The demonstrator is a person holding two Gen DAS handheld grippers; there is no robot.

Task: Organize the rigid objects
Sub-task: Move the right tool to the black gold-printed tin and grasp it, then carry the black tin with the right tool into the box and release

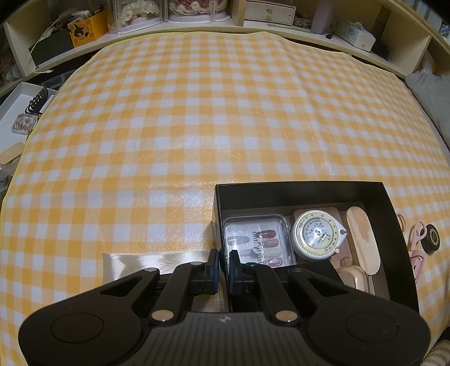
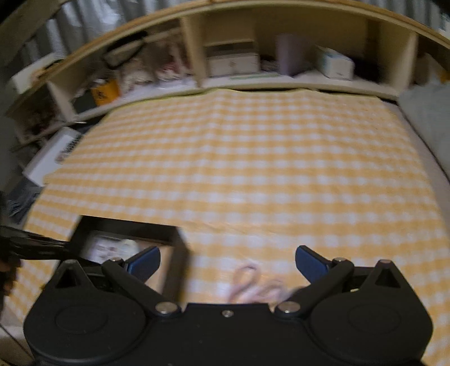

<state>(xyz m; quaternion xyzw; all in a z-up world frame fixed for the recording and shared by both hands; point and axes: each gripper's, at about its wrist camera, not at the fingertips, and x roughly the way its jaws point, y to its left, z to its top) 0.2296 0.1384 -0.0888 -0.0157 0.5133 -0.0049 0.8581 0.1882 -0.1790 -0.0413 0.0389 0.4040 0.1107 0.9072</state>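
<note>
Black box [image 1: 303, 191] wall is pinched by the left hand-held gripper [image 1: 223, 270]; right hand-held gripper [image 2: 227, 261], beside the box, gapes wide.

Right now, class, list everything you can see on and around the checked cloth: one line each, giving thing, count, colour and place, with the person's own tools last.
tablecloth: one, yellow and white check, covering the surface.
box: one, black, open, near right of the cloth.
press-on nail case: one, clear, left inside the box.
tape measure: one, round, white with a yellow ring, middle of the box.
nail buffer: one, beige oval, right inside the box.
ribbon: one, white satin, on the cloth left of the box.
jar: one, black, on the cloth right of the box.
hair clip: pink, count unclear, beside the jar.
shelf: cream, cluttered, behind the cloth.
left gripper: black, shut on the box's left wall.
right gripper: black, open, over the cloth.
</note>
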